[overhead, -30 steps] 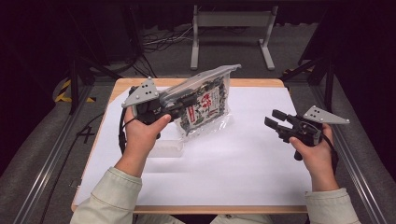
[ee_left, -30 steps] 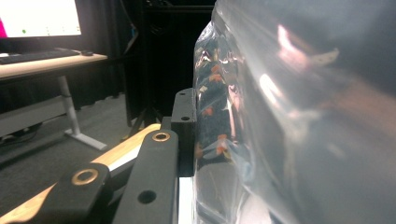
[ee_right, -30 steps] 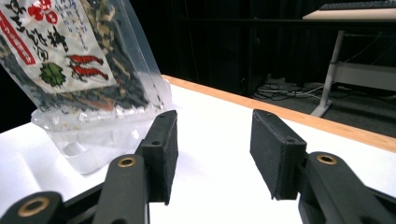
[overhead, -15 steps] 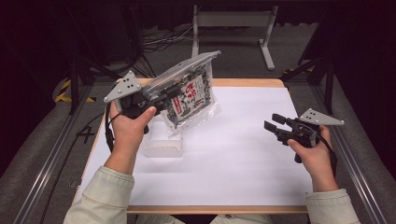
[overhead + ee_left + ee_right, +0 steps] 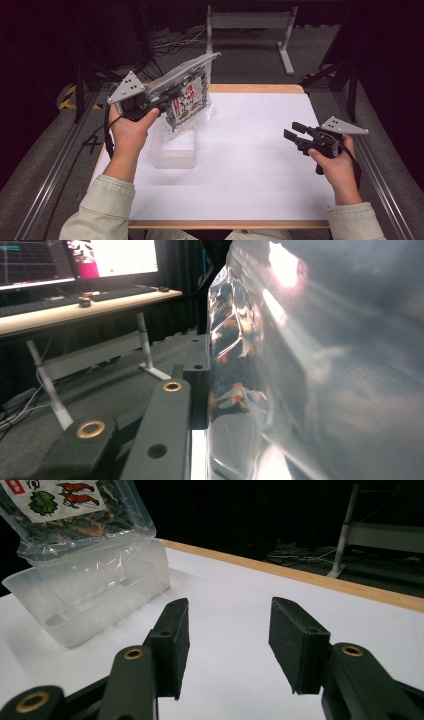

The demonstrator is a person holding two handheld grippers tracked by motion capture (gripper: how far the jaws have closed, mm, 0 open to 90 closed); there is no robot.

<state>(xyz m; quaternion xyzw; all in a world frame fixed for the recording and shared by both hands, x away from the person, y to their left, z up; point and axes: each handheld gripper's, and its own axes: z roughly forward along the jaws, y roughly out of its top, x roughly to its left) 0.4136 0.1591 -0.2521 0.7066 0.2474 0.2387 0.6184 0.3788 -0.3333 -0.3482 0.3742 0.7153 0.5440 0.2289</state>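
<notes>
We see our left gripper (image 5: 167,95) squeezing tight on a clear plastic bag (image 5: 186,100) of dried food with a red and white label. The bag is up in the air, tilted, over the far left part of the white table (image 5: 250,170). Its bottom edge hangs just above a clear plastic box (image 5: 172,152) that sits on the table, and we cannot tell if the bag touches the box. In the left gripper view, the shiny bag (image 5: 310,365) is pressed right against the black jaw, so close that it looks big and blurry. Our right gripper (image 5: 295,134) is on the right side of the table, well apart from the bag. Its two black jaws stand about half open, and they hold nothing. In the right gripper view, our right gripper (image 5: 227,640) points across the white table toward the clear plastic box (image 5: 90,597), and the bag (image 5: 75,515) hangs over the box with little pictures of red shrimp and a green leaf on its label.
</notes>
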